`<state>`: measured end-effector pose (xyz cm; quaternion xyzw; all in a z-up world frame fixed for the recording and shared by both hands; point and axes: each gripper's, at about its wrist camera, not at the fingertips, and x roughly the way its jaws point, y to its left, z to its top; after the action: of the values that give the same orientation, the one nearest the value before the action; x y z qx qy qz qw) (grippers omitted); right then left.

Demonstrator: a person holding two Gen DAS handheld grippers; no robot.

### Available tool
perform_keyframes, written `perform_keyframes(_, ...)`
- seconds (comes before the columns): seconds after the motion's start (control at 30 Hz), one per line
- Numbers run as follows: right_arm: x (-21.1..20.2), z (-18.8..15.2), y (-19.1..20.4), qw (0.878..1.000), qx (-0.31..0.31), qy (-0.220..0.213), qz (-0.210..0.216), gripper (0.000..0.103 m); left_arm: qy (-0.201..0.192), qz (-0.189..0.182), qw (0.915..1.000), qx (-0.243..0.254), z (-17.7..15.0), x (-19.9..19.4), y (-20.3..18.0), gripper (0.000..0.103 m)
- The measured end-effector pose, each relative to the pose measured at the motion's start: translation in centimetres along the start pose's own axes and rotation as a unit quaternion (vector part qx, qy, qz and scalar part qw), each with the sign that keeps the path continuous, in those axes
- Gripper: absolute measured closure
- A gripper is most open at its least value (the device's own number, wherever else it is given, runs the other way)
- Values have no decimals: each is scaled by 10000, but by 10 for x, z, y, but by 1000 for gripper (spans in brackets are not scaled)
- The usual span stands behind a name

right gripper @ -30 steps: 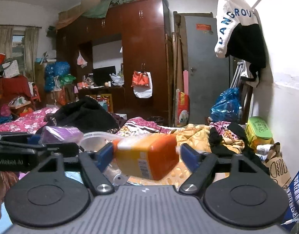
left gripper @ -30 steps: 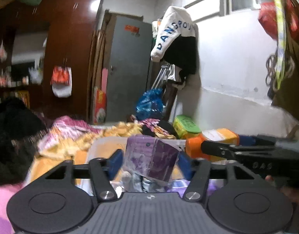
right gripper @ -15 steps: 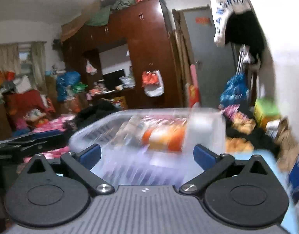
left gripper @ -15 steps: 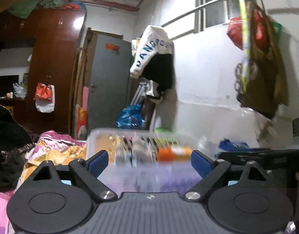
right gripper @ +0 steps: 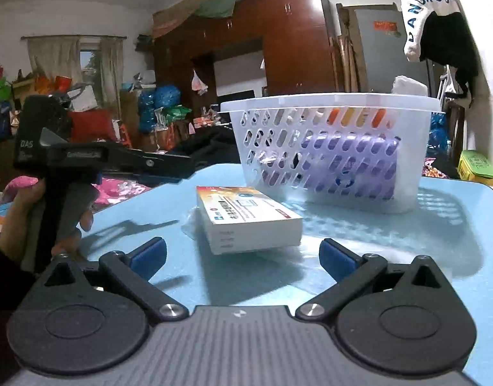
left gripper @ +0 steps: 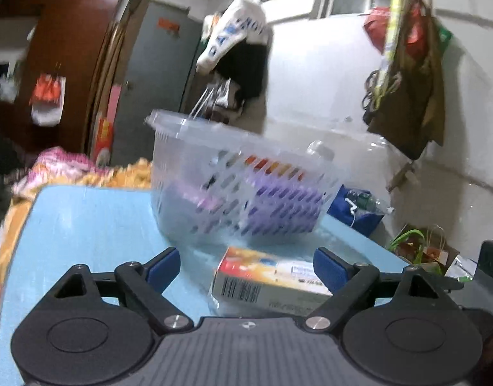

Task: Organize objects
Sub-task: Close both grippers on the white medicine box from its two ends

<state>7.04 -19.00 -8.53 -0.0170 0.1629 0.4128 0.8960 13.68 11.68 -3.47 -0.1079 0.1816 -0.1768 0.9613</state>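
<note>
Right wrist view: both grippers, right gripper (right gripper: 243, 254) and left gripper (left gripper: 246, 268), were held apart, empty; the box (right gripper: 246, 215) just ahead could be nudged into the basket (right gripper: 326, 148) beyond.

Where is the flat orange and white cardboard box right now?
The flat orange and white cardboard box lies on the light blue table, in front of the white slotted plastic basket, ahead of both wrist cameras.
</note>
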Motion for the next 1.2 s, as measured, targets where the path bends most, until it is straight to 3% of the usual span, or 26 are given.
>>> perform_keyframes(0.3, 6, -8, 5, 9999, 12, -55, -163, 0, 661, -101, 9977, -106, -9, 15, 3, 11)
perform_keyframes(0.43, 6, -13, 6, 9998, 7, -29, -175, 10, 728, -174, 9972, 43, -12, 18, -5, 12)
perform_keyframes(0.53, 7, -13, 3, 9999, -37, 22, -165, 19, 707, -164, 9970, 251, -15, 17, -13, 18)
perform_keyframes(0.83, 4, -14, -5, 9995, -236, 45, -189, 25, 476, -41, 9970, 604, -18, 8, -23, 34)
perform_keyframes(1.03, 1, -15, -5, 9992, -347, 98, -143, 25, 389, 24, 9946, 961, -21, 4, -33, 35)
perform_keyframes(1.2, -2, -12, -14, 9994, -306, 163, 11, 25, 365, -131, 9930, 1119, -24, 0, -34, 35)
